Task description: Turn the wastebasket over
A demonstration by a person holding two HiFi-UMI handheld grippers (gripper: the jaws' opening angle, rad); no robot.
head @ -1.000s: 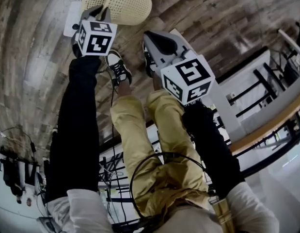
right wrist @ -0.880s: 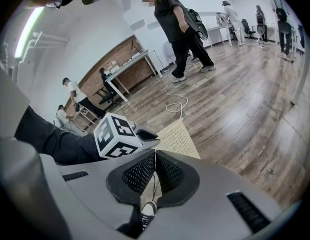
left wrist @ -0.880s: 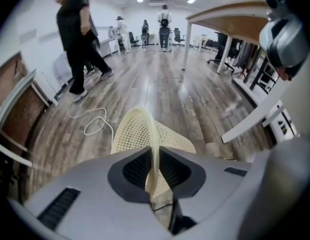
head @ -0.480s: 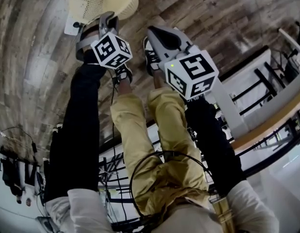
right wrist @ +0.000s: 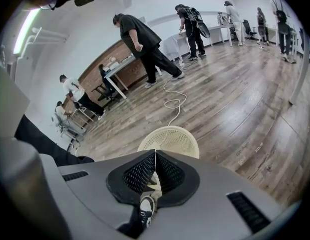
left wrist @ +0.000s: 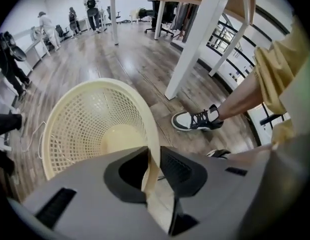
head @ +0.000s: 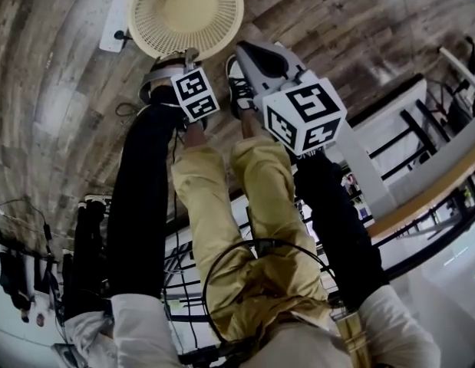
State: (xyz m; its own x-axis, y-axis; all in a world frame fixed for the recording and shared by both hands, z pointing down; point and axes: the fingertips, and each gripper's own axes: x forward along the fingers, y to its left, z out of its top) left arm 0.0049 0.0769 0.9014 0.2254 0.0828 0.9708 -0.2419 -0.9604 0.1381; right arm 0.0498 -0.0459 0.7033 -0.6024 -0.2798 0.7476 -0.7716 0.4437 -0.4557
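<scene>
The cream lattice wastebasket stands upright on the wood floor with its mouth up, just beyond the person's feet. My left gripper points steeply down at its near rim. In the left gripper view the basket fills the lower left, and its rim runs between the jaws of the left gripper. Those jaws are opening and the pads stand slack about the rim. My right gripper hangs to the right of the basket, shut on nothing. In the right gripper view the basket shows past the closed tips of the right gripper.
A white power strip lies left of the basket. A black-and-white shoe and a white table leg stand to its right. A white cable trails on the floor behind. Several people stand at desks along the far walls.
The basket has swung from lying tilted on its side to standing with its mouth up. My left gripper moved right and rolled with the rim. The right gripper stayed put.
</scene>
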